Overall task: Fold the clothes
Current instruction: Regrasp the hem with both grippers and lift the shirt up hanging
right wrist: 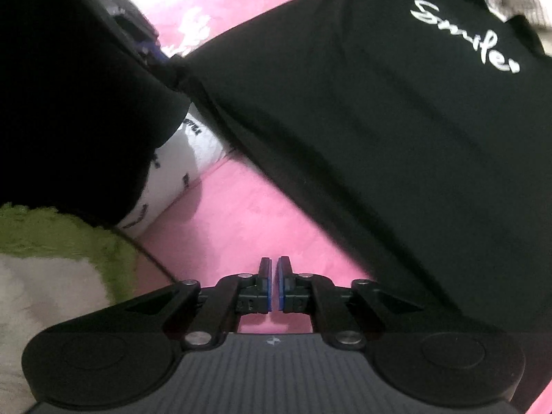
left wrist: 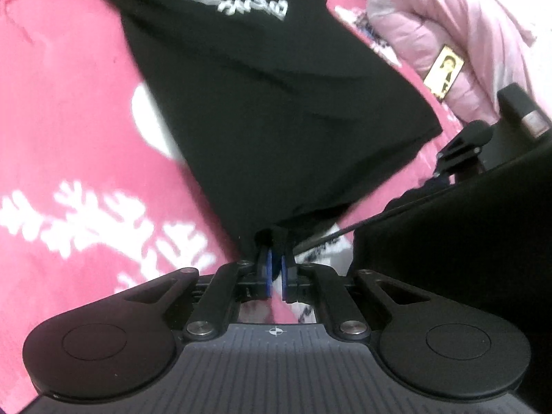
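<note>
A black T-shirt (left wrist: 269, 103) with white script lettering lies across a pink bedspread (left wrist: 62, 110). My left gripper (left wrist: 275, 241) is shut on the shirt's near corner, the cloth bunched between its blue pads. In the right wrist view the same shirt (right wrist: 379, 131) spreads from upper left to lower right. My right gripper (right wrist: 275, 262) is shut and empty, over bare pink bedspread (right wrist: 241, 214) just left of the shirt's edge. The other gripper (left wrist: 462, 145) shows at the right of the left wrist view.
A pale pink padded jacket (left wrist: 448, 34) lies at the upper right in the left wrist view. A white pillow with dark print (right wrist: 179, 172) and a green fuzzy cloth (right wrist: 69, 238) are at the left in the right wrist view. A dark sleeve (right wrist: 69, 103) fills the upper left.
</note>
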